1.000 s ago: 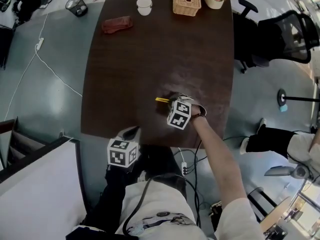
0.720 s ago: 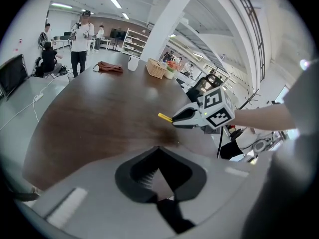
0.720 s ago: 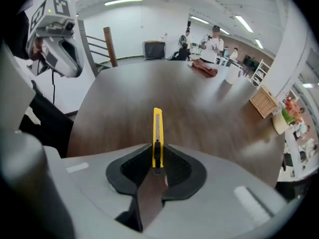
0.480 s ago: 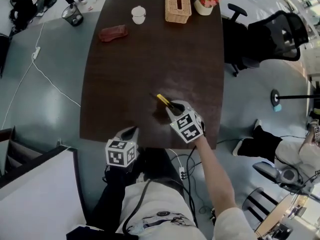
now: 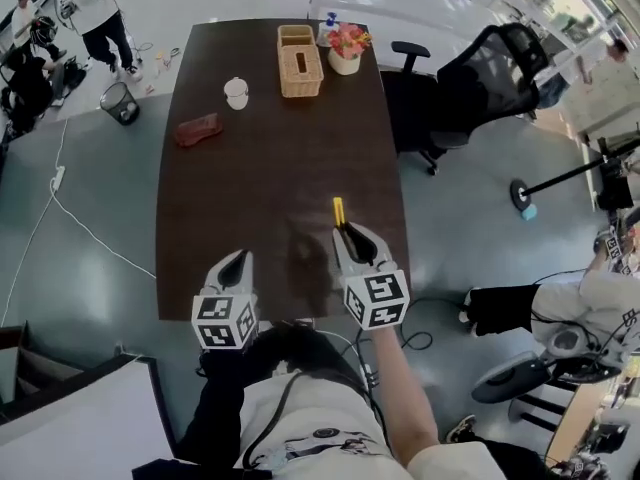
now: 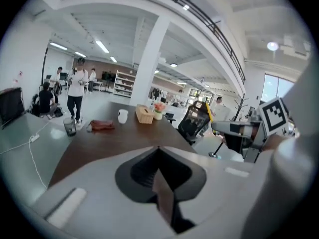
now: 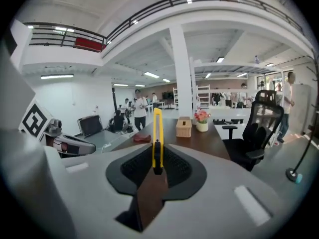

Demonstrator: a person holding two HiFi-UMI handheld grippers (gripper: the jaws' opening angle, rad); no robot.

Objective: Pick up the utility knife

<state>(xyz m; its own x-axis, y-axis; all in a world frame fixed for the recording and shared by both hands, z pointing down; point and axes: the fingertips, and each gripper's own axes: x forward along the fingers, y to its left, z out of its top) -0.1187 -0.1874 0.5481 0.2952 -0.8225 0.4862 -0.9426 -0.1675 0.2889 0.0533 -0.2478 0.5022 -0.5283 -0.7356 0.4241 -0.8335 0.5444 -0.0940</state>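
Head view: the right gripper [image 5: 347,234] pinches the yellow knife [image 5: 338,211] over the table [image 5: 260,168], low in the middle of the frame.

Left gripper view: the left gripper [image 6: 159,151] is closed on nothing and waits off to the side.

Right gripper view: the jaws squeeze the knife's end, so it stands straight up in the middle of the frame.

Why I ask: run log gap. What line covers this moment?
left hand-held gripper: shut, empty | right hand-held gripper: shut on utility knife | utility knife: above table

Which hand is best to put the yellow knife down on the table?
Probably right: the right gripper has its jaws clamped on the yellow utility knife over the dark brown table, while the left gripper is shut and empty.
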